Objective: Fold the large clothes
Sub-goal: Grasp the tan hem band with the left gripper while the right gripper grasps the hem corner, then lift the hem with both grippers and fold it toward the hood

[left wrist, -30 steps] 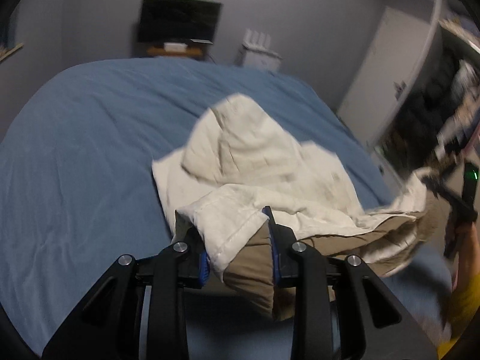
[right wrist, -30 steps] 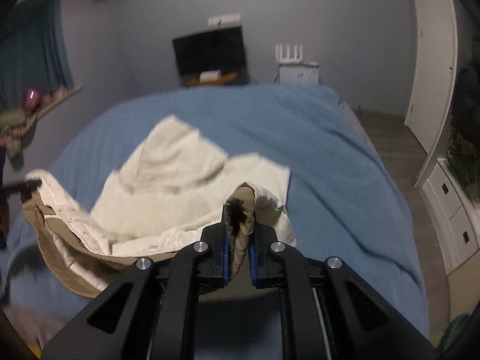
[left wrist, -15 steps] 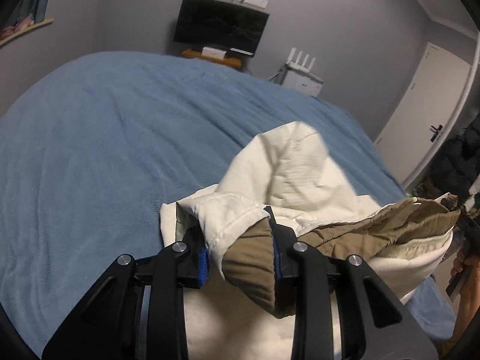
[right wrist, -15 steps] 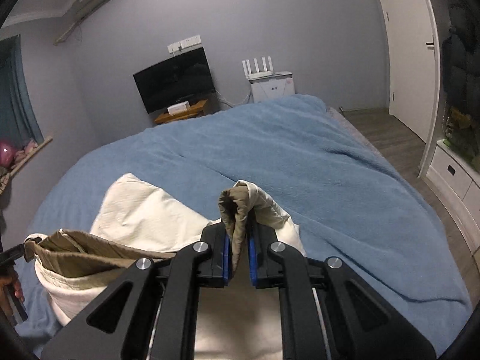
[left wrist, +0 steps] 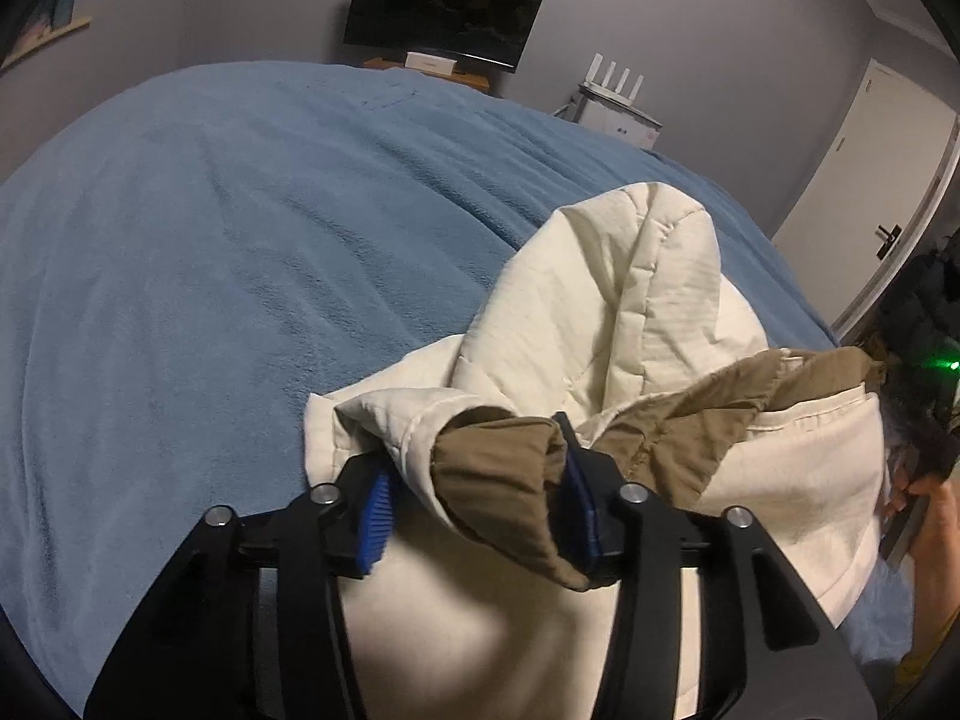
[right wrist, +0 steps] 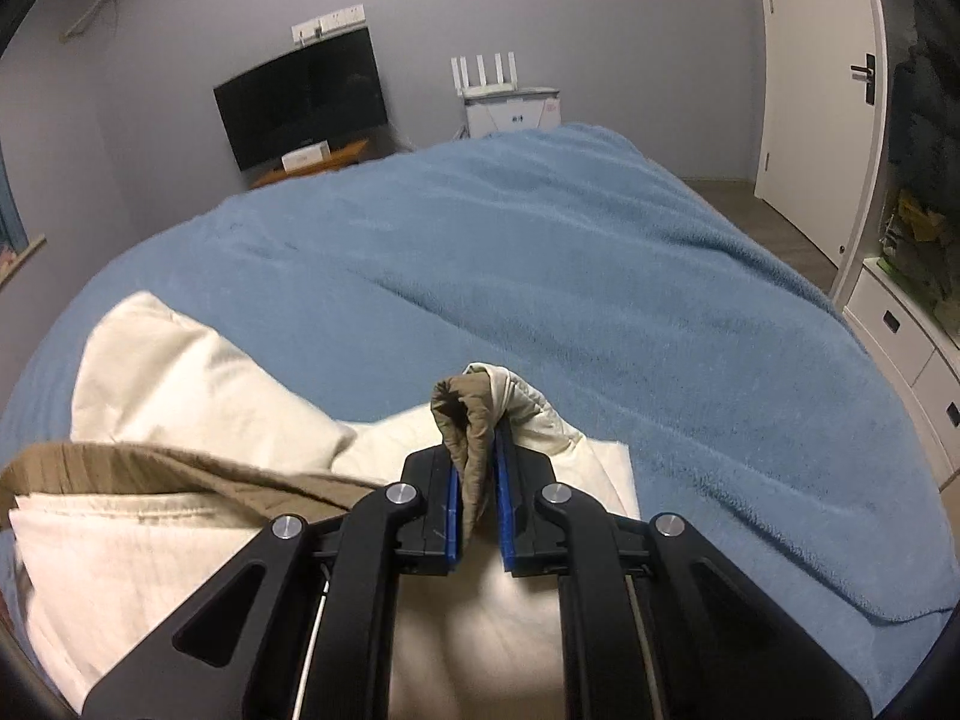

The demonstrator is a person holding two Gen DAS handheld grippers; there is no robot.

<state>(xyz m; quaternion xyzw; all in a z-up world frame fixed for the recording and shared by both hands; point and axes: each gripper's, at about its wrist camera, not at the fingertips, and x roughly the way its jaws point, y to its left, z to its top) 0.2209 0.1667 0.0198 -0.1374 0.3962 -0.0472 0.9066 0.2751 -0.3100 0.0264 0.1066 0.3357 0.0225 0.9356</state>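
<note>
Cream-and-tan padded jacket (left wrist: 630, 300), near edge of blue bed (left wrist: 240, 228): hem fold laid, left gripper (left wrist: 474, 498) jaws just spreading off its corner, right gripper (right wrist: 477, 480) pinching its corner; further folds remain.

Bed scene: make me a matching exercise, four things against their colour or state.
Things:
1. left tool
2. right tool
3. blanket
4. screen

States:
A. blue, spread over the bed
B. jaws apart, jacket fold loose between them
C. black, switched off, by the far wall
D. clamped on a jacket fold

Pairs: 1-B, 2-D, 3-A, 4-C
</note>
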